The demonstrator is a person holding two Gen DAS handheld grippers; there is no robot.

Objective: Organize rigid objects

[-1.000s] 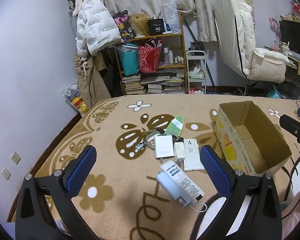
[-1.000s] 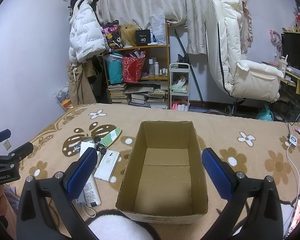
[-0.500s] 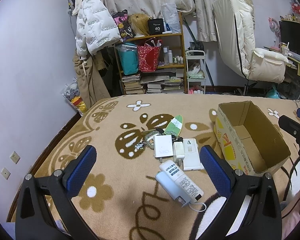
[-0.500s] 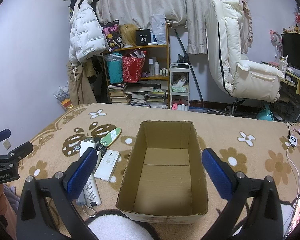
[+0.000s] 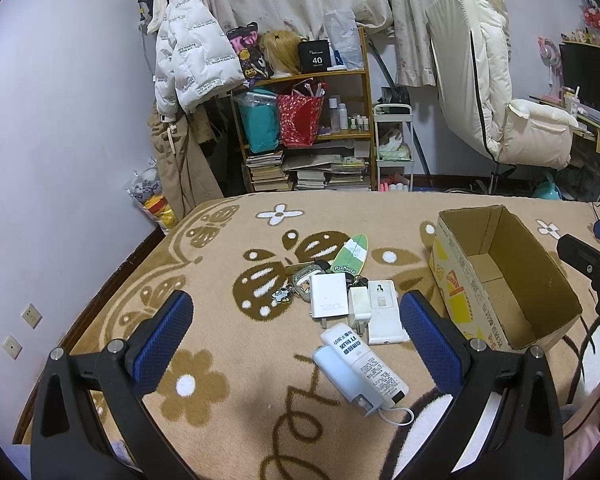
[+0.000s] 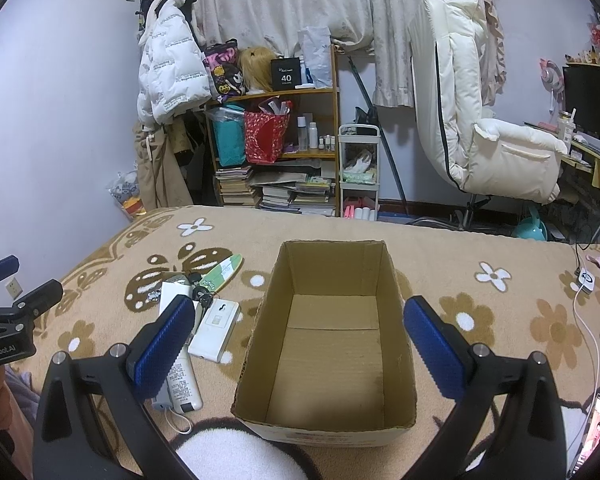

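fingers of the left gripper stood spread wide and empty above the floral blanket; fingers of the right gripper likewise gaped, holding nothing, hovering over the cardboard box.

judged as the very start: box bare inside, every item outside it, clustered just left of the box.

largest first. cardboard box sat upright, mouth up, near the pile but apart from it; best left where it was, perhaps steadied by the right gripper while loading. then the white tube, lying flat beside the pale blue power bank, touching along their lengths, a short white cable looped off the bank's near end. likely nearest and easiest first pick for the left gripper; should be straddled across the narrow width, with care not to snag the cable or drag the bank along. next the white flat case, low on soft fabric, probably needing a press into the blanket to get under an edge. then the white charger block and the small white plug, touching each other. smallest: surfboard-shaped tag and the keys and charms, tangled, best lifted as one bunch.
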